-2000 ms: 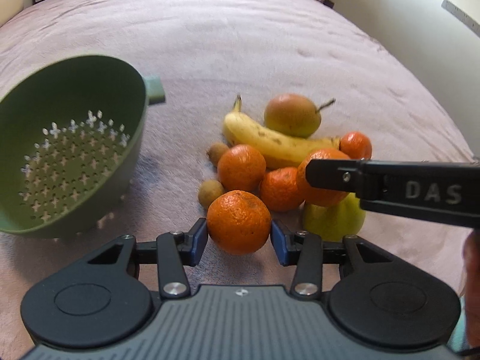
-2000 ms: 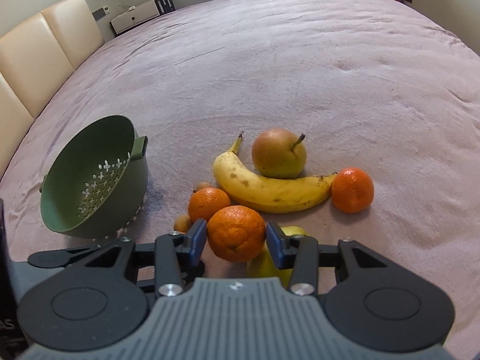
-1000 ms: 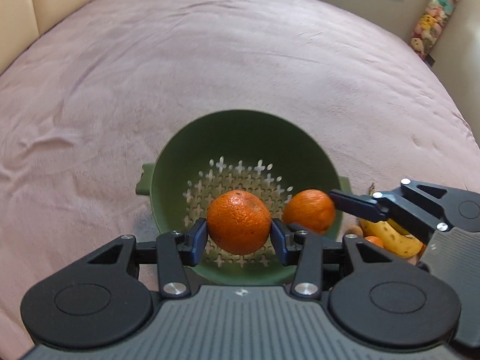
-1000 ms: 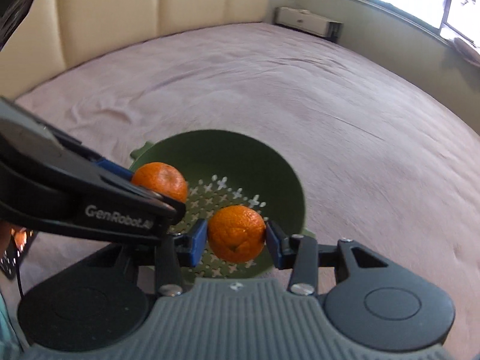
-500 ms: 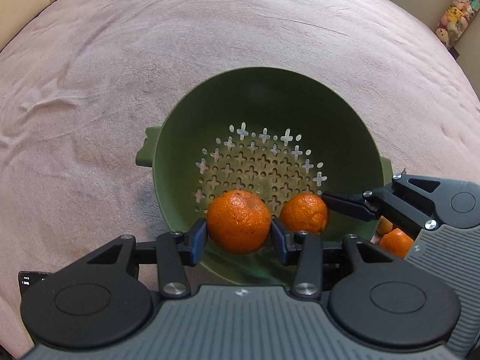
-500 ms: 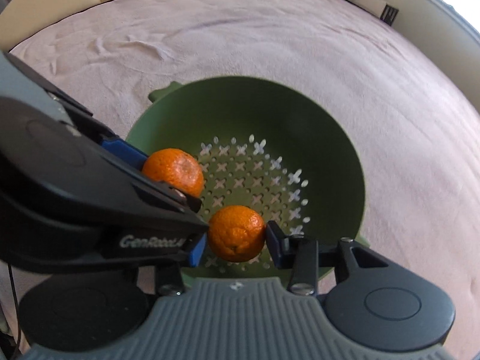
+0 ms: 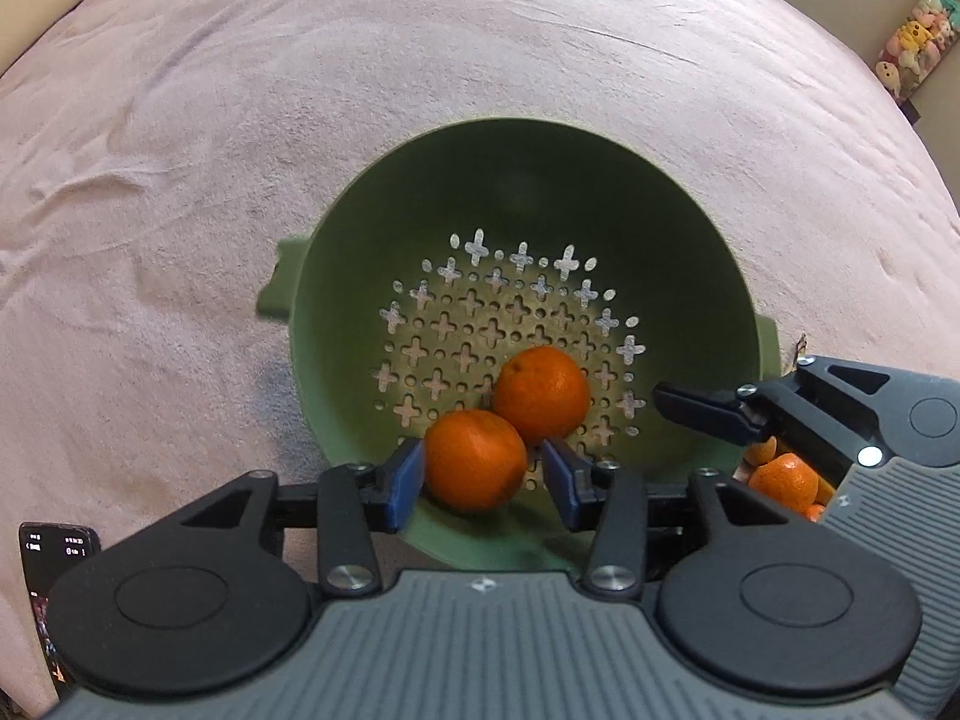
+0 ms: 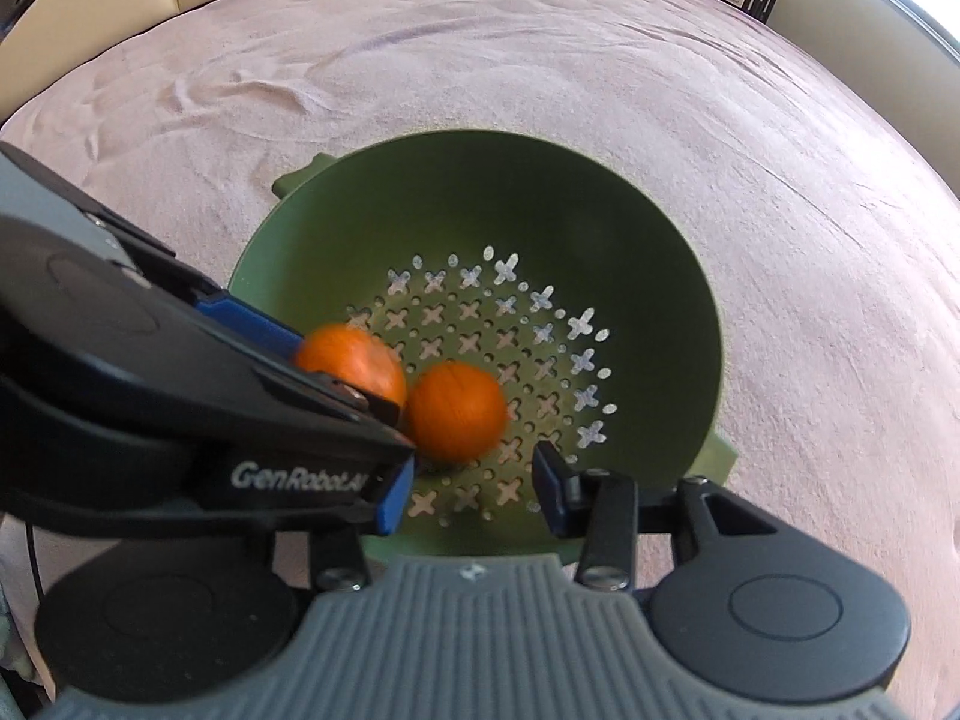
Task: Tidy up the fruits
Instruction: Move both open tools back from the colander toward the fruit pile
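I am holding both grippers over the green colander (image 7: 690, 228). The left gripper (image 7: 483, 474) and right gripper (image 8: 474, 489) are standing spread, pinching nothing. Two oranges (image 7: 540, 391) are lying touching inside (blurred, possibly rolling). Risk: withdrawing carelessly, I could be clipping the rim and tipping the colander.

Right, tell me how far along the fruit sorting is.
Done: the near orange and far orange are inside the green colander. In hand: nothing; left gripper and right gripper are both open above it. Left: at least one loose orange shows beyond the colander's right rim.
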{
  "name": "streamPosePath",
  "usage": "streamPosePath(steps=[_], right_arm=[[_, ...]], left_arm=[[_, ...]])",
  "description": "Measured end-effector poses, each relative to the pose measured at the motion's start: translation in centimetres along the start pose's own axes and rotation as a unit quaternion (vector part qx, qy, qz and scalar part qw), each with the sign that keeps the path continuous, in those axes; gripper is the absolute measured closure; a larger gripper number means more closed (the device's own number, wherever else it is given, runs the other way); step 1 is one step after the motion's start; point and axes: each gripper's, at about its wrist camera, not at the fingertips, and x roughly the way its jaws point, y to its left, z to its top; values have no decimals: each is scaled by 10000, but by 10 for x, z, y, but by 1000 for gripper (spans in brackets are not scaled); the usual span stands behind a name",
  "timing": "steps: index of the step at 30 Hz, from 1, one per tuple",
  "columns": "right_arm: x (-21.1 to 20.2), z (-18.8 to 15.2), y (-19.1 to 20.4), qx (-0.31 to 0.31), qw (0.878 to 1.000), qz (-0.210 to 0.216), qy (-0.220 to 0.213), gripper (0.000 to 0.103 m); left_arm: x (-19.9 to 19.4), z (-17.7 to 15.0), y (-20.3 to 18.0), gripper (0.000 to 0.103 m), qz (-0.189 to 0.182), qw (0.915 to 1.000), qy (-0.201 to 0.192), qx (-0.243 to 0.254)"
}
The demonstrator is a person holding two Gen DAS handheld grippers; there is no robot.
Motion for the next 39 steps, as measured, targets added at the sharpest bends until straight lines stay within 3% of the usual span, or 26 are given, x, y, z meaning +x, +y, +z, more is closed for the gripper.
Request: streamPosePath(steps=[2, 13, 21, 30, 39], right_arm=[[-3, -1, -1, 33, 10000, -38, -29, 53], [-42, -7, -13, 500, 9967, -381, -517, 39], [-81, -22, -18, 933, 9882, -752, -949, 39], [-114, -54, -31, 1977, 9638, -1195, -1335, 38], [-132, -111, -43, 2689, 9383, -1825, -1187, 38]], left_arm=[[-3, 2, -1, 43, -21, 10000, -78, -11], [-28, 10, -12, 40, -245, 9983, -527, 17], [-52, 5, -21, 39, -468, 9930, -1072, 172], [-70, -8, -33, 38, -581, 9869, -1485, 241], [-71, -33, -59, 31, -755, 9797, -1728, 684]])
